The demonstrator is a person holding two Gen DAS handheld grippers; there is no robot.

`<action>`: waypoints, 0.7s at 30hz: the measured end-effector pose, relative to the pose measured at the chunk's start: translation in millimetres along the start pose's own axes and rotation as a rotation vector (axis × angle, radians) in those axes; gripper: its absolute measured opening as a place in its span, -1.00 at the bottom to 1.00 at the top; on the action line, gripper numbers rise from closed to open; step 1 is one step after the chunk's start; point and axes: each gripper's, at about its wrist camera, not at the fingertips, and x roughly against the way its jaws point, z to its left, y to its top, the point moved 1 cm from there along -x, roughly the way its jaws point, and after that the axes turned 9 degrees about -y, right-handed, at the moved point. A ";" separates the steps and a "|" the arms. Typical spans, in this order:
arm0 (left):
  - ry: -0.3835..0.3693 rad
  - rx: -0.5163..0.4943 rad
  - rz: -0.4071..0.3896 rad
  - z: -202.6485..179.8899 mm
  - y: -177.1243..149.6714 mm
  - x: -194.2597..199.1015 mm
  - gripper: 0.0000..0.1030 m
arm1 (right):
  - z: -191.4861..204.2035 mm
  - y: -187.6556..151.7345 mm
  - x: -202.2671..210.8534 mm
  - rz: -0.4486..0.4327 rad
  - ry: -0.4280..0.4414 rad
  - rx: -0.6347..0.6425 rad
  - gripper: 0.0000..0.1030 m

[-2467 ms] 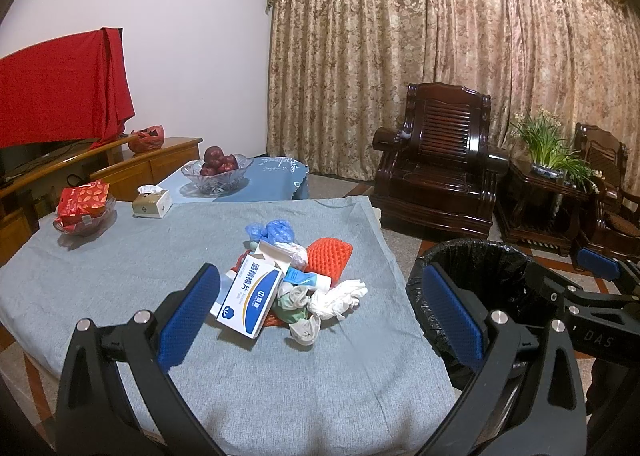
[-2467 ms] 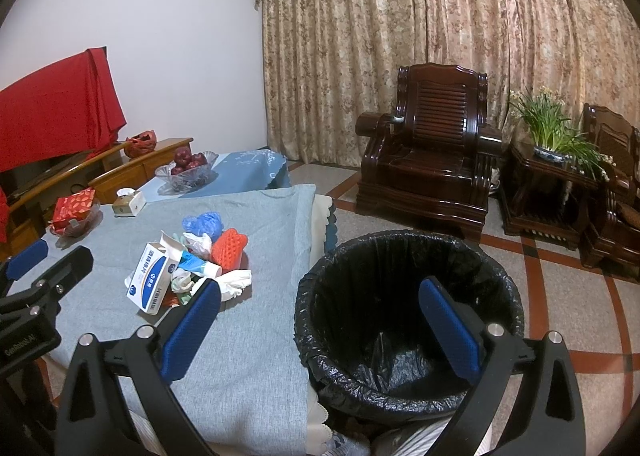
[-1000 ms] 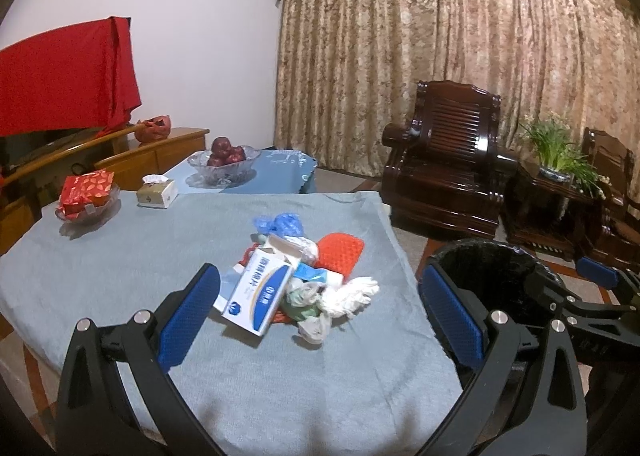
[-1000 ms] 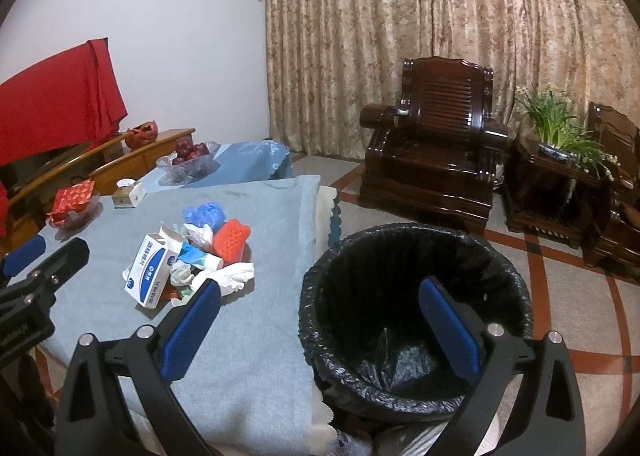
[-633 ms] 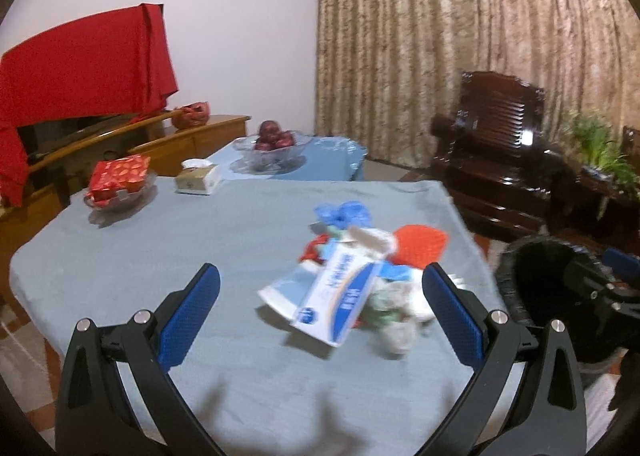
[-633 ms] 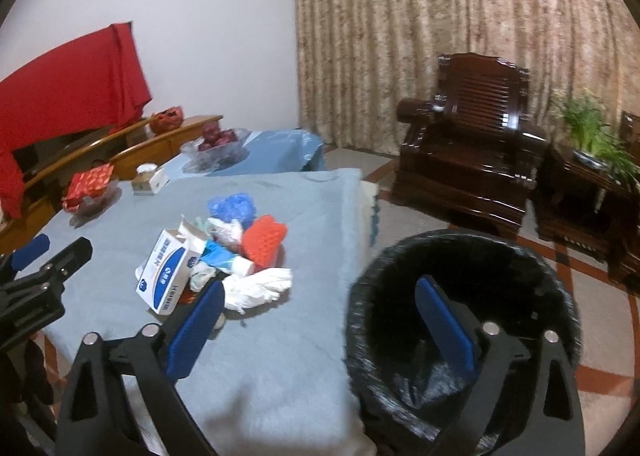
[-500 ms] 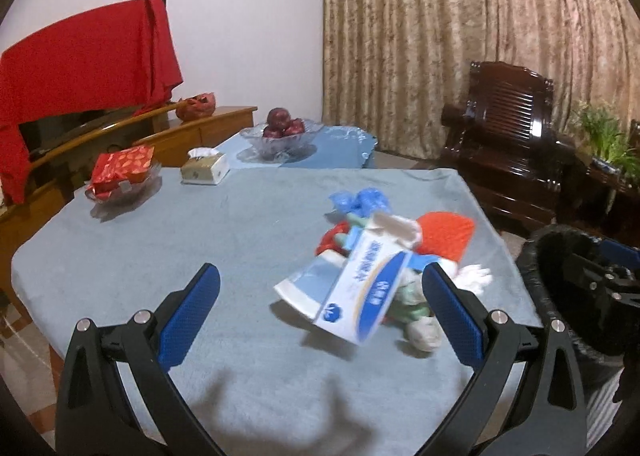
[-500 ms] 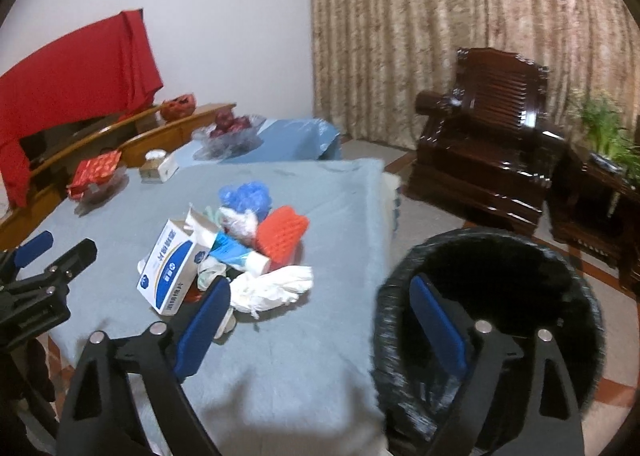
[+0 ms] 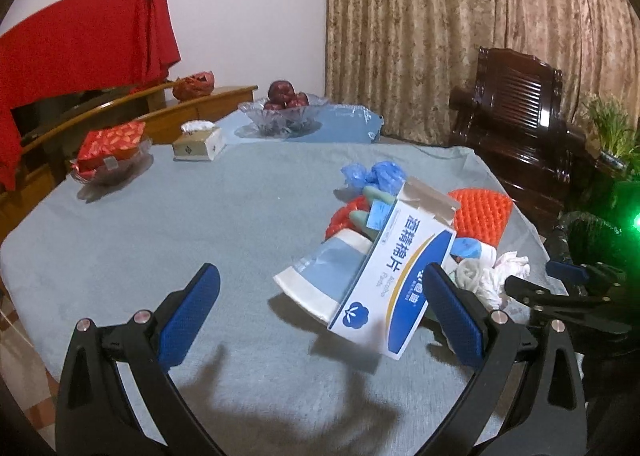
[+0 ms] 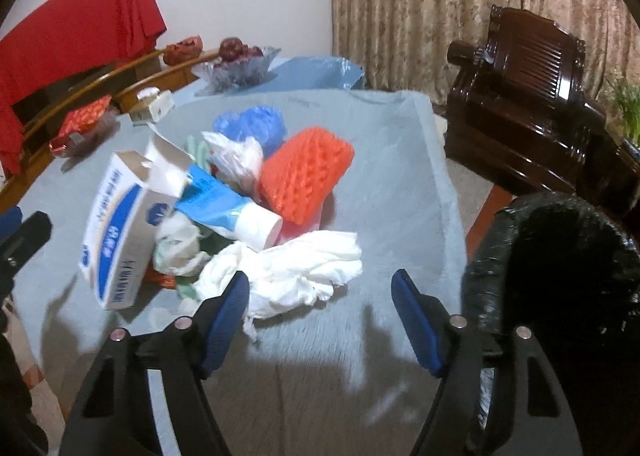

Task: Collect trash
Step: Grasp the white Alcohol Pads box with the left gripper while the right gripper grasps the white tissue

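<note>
A heap of trash lies on the grey-blue tablecloth point(image 9: 180, 232): a white and blue carton point(image 9: 394, 276) point(image 10: 116, 232), an orange foam net point(image 10: 306, 172), blue plastic point(image 10: 252, 124), a blue and white tube point(image 10: 232, 208) and crumpled white tissue point(image 10: 296, 268). My left gripper point(image 9: 320, 276) is open, low over the cloth, and the carton stands just ahead by its right finger. My right gripper point(image 10: 320, 280) hovers at the near edge of the heap with its jaws closing. The tissue lies against its left finger point(image 10: 228, 308), and the pads are not pressing on it. A black-lined bin point(image 10: 560, 276) stands beside the table at the right.
At the table's far side stand a glass fruit bowl point(image 9: 284, 116), a tissue box point(image 9: 198, 142) and a dish with a red packet point(image 9: 110, 154). A dark wooden armchair point(image 10: 520, 96) stands beyond the bin. A red cloth point(image 9: 80, 56) hangs over the sideboard at the left.
Both grippers have come down and forward toward the heap, which now looks much larger. The right view has swung left off the bin, and the right jaws have narrowed.
</note>
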 end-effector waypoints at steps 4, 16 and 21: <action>-0.004 -0.029 0.020 -5.4 -1.8 -5.0 0.90 | 2.1 0.6 -14.8 0.040 0.057 0.008 0.11; -0.054 -0.095 0.051 -30.3 -8.1 -20.9 0.76 | -5.7 1.5 -3.5 0.036 0.169 0.005 -0.91; -0.048 -0.123 0.064 -38.4 -9.6 -31.8 0.60 | -11.8 3.7 -0.5 0.031 0.157 0.015 -0.91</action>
